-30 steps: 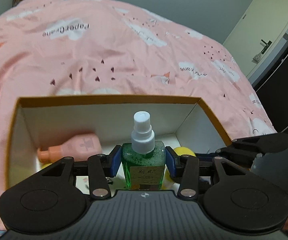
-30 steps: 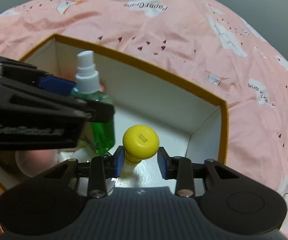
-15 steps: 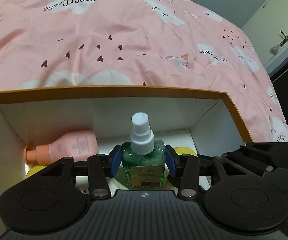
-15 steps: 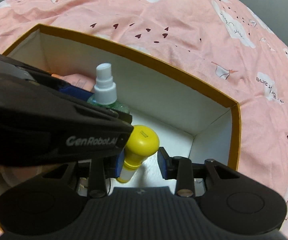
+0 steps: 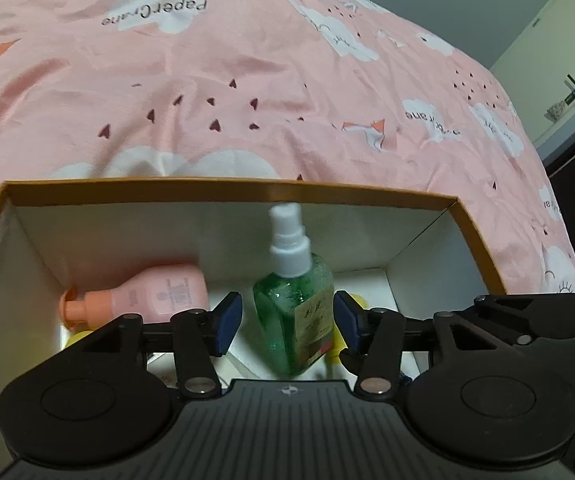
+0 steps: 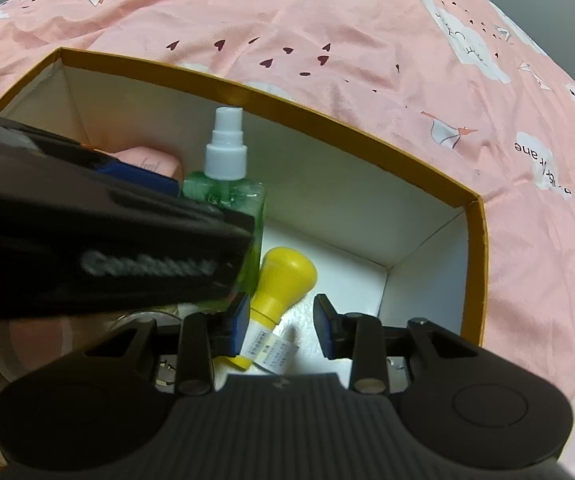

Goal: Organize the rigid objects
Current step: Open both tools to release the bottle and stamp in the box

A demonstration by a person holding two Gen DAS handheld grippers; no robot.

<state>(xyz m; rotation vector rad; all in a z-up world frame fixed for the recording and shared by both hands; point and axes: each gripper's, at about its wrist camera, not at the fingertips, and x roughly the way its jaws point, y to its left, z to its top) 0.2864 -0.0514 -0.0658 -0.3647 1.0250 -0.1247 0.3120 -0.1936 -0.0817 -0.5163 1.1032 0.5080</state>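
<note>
The green spray bottle (image 5: 293, 316) and yellow bottle (image 6: 277, 300) are being released, tilting toward one o'clock, by the now-spread left gripper (image 5: 287, 320) and right gripper (image 6: 281, 326) inside the box (image 5: 223, 189).

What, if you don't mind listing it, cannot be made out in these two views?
- Base of the green spray bottle with white nozzle: cut off by the left gripper body in the left wrist view.
- Lower part of the yellow bulb-shaped bottle: partly behind the right gripper.
- Label text on the pink lotion bottle: too small.
- Box floor at left, right wrist view: hidden by the left gripper.
</note>
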